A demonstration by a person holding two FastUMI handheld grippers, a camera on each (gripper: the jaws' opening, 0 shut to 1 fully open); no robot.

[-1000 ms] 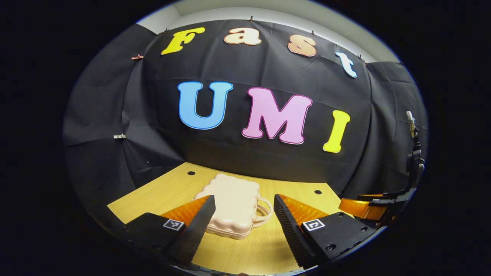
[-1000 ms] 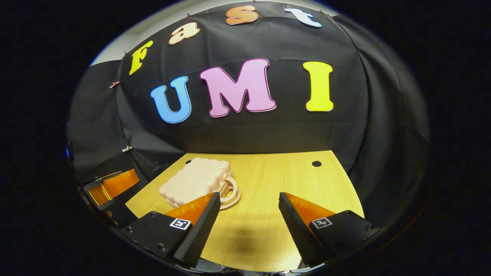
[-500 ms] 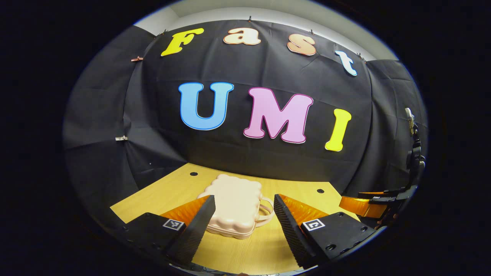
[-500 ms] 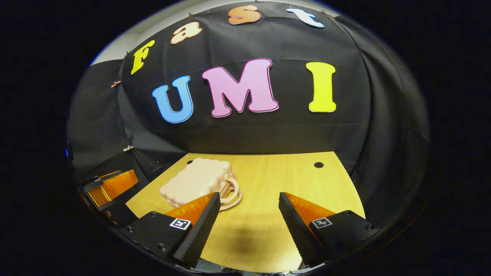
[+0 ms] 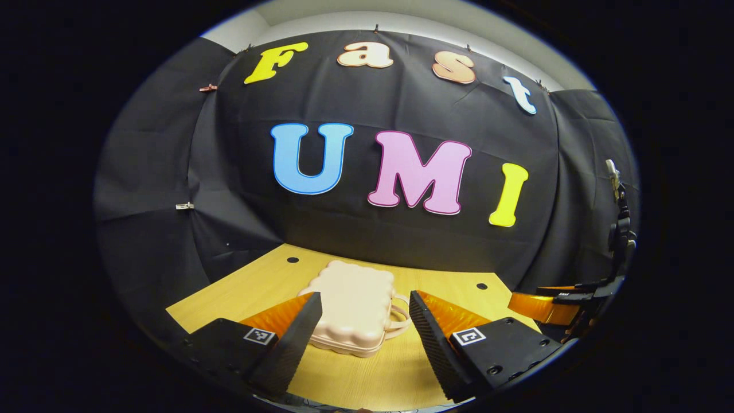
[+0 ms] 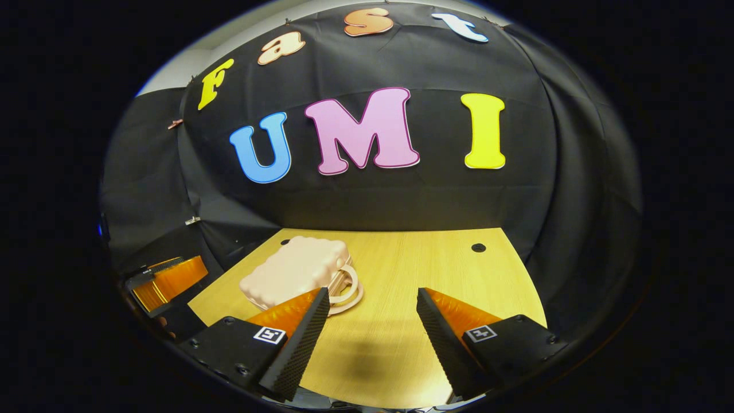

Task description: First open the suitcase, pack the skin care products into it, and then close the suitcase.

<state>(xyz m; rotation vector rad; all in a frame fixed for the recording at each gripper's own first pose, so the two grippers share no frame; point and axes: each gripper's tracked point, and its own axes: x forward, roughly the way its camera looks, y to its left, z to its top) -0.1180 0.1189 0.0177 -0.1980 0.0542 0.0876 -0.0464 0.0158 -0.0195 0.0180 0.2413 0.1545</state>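
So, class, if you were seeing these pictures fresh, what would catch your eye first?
A pale pink suitcase, shut and lying flat on the wooden table, draws the eye at once. The left claw frames it with fingers spread, while the right claw hangs open over bare tabletop beside it.

In the left gripper view, the left gripper [image 5: 365,303] hovers with its two fingers spread wide apart above the wooden table [image 5: 241,292]. Between and just beyond the fingertips lies the pale pink suitcase [image 5: 352,301], closed and flat on the table, its looped handle [image 5: 399,320] facing the right-hand finger. Neither finger touches it. Off at the right edge, the right gripper [image 5: 550,301] shows, well apart from the suitcase
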